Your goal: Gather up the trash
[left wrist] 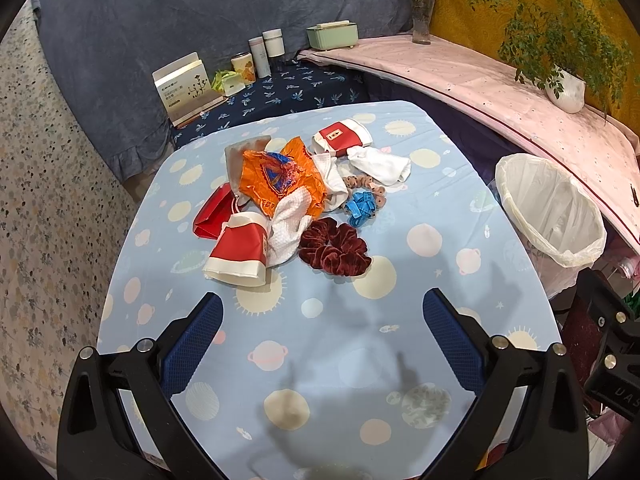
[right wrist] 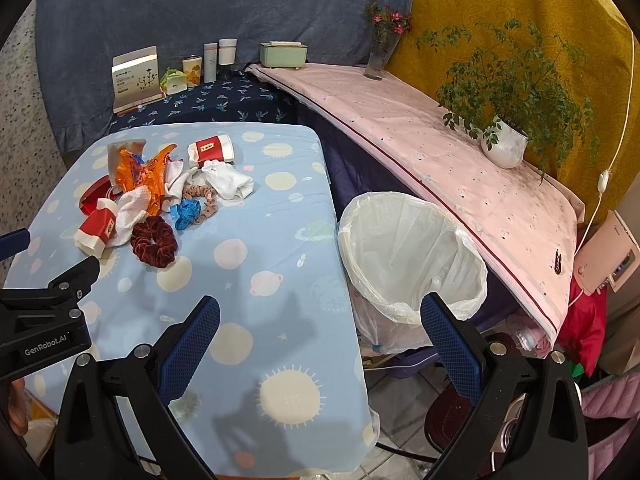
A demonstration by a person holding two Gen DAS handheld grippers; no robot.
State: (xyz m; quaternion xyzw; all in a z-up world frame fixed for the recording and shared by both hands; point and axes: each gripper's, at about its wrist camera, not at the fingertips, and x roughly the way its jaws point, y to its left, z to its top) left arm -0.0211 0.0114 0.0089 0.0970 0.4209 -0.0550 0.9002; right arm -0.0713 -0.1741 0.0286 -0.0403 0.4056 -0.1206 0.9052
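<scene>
A heap of things lies on the light blue table (left wrist: 328, 360): a red and white paper cup (left wrist: 236, 252) on its side, a second such cup (left wrist: 342, 138), an orange plastic wrapper (left wrist: 280, 176), a white crumpled tissue (left wrist: 286, 228), a dark red scrunchie (left wrist: 334, 246), a blue strip (left wrist: 362, 206) and white cloth (left wrist: 380, 164). My left gripper (left wrist: 322, 308) hangs open over the near table, short of the heap. My right gripper (right wrist: 320, 312) is open at the table's right edge, beside the white-lined bin (right wrist: 412, 256). The heap (right wrist: 160, 192) is at far left in the right wrist view.
The lined bin (left wrist: 552, 208) stands off the table's right side, under a pink-covered shelf (left wrist: 500, 92) with a potted plant (left wrist: 566, 88) and a flower vase (left wrist: 422, 20). Boxes and jars (left wrist: 240, 68) stand on a dark blue surface behind the table.
</scene>
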